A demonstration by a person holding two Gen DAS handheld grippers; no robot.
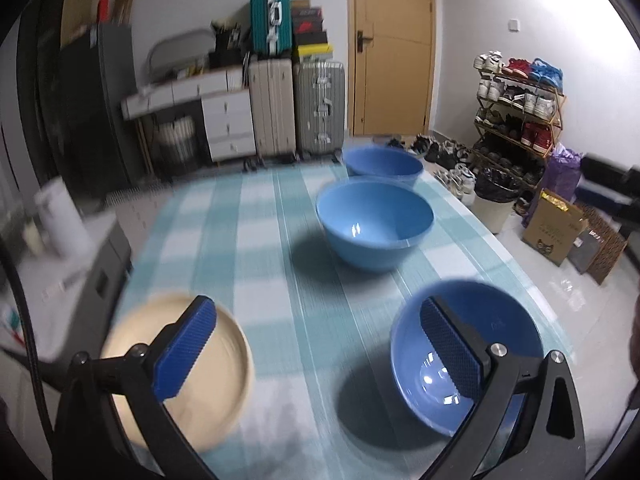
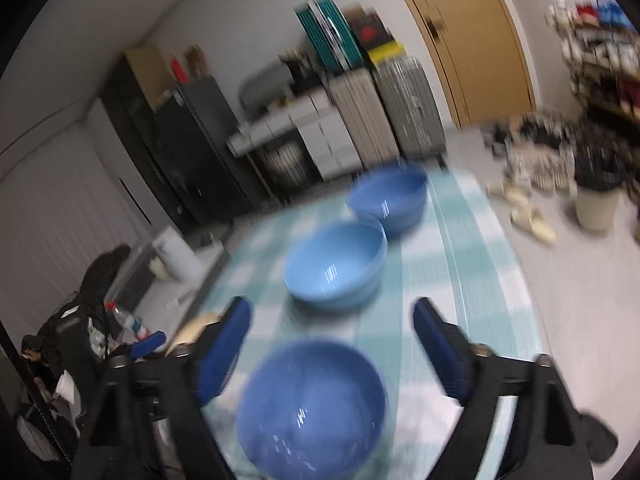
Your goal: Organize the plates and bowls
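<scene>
Three blue bowls stand in a row on the teal checked tablecloth [image 1: 256, 240]: a near bowl [image 1: 504, 320], a middle bowl [image 1: 374, 224] and a far bowl [image 1: 382, 164]. A beige plate [image 1: 228, 364] lies at the near left. My left gripper [image 1: 316, 306] hangs open above the cloth, one pad over the plate, the other over the near bowl. In the blurred right wrist view, my right gripper [image 2: 332, 308] stands open above the near bowl [image 2: 312, 408], its pads apart from the rim. The middle bowl [image 2: 336, 264] and far bowl [image 2: 390, 196] lie beyond. A sliver of the plate [image 2: 196, 326] shows at the left.
The table's right edge drops to a tiled floor with a lined waste bin [image 1: 494, 200], paper bags [image 1: 552, 228] and a shoe rack [image 1: 516, 112]. Suitcases [image 1: 296, 108] and a drawer unit stand beyond the far edge. A white jug [image 1: 60, 216] sits left of the table.
</scene>
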